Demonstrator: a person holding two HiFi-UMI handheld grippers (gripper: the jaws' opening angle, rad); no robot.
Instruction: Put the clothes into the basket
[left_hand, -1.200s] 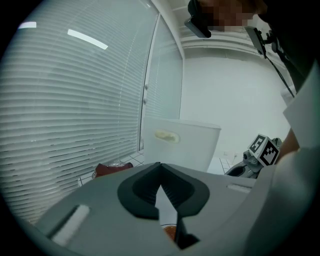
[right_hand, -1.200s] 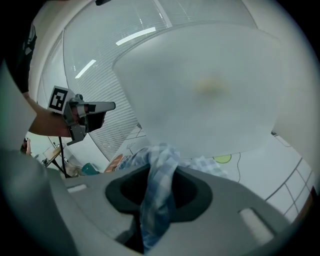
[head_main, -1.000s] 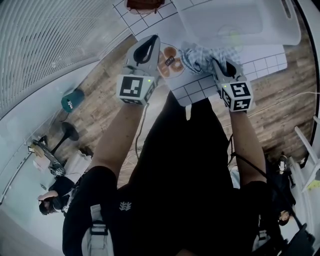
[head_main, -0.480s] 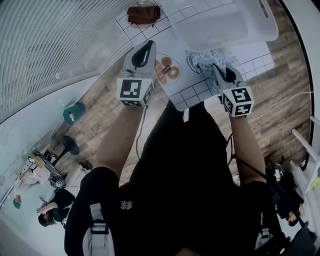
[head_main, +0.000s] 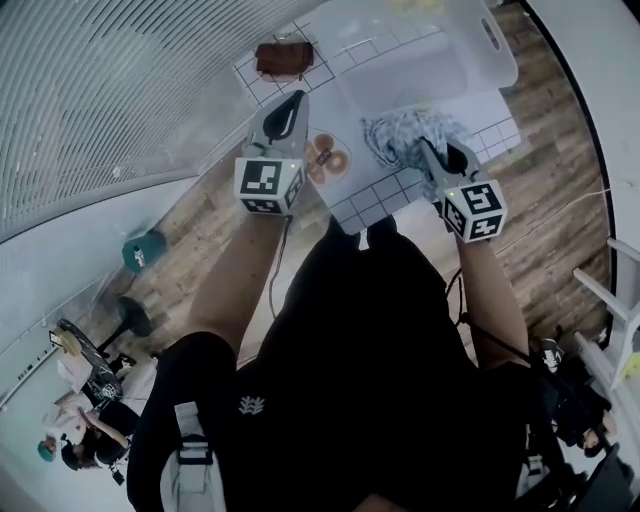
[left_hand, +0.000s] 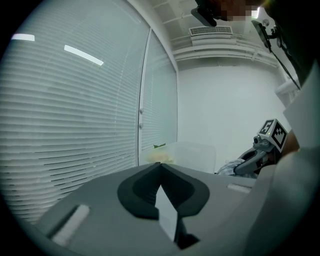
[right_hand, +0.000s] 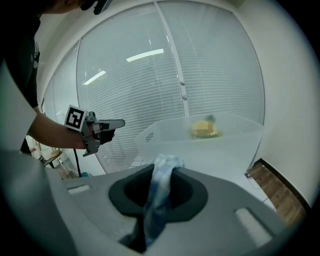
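Observation:
A blue-and-white checked cloth (head_main: 400, 135) hangs bunched over the near edge of the white tiled table (head_main: 385, 190). My right gripper (head_main: 428, 150) is shut on it; in the right gripper view the cloth (right_hand: 159, 192) runs up between the jaws. The translucent white basket (head_main: 430, 50) stands on the table just beyond the cloth, and something yellow (right_hand: 202, 129) lies inside it. My left gripper (head_main: 291, 100) is held up to the left of the cloth, shut and with nothing in it. In the left gripper view the basket (left_hand: 192, 152) is ahead and the right gripper (left_hand: 252, 160) is off to the right.
A round plate (head_main: 327, 158) with brown pieces sits on the table between the grippers. A brown object (head_main: 283, 57) lies further back at the left. White blinds cover the wall on the left. Wooden floor surrounds the table, and people sit at the lower left.
The table and basket have shifted up and left in the head view. The right gripper still holds the cloth, now slightly further from the basket. The left gripper has kept its pose.

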